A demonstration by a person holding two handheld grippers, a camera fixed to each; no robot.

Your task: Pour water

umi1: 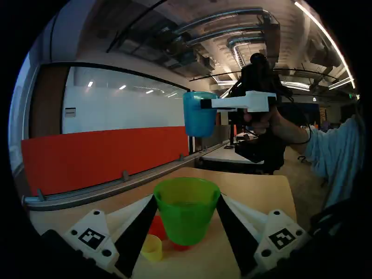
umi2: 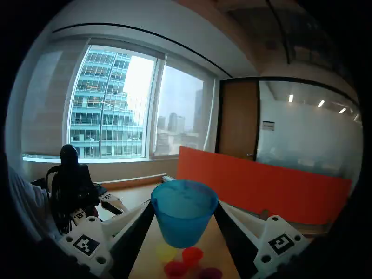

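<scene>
The left gripper is clamping both fingers on the green cup, which seems to be holding water. The right gripper is squeezing the blue cup between its fingers, above small cups.

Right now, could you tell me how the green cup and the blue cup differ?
The green cup sits between the left gripper's fingers, the blue cup between the right gripper's. In the left gripper view the green cup is low, near the table, while the blue cup is held high above it. Colour differs: translucent green against blue. Both stand upright, tapered, open on top, each pinched on both sides.
</scene>
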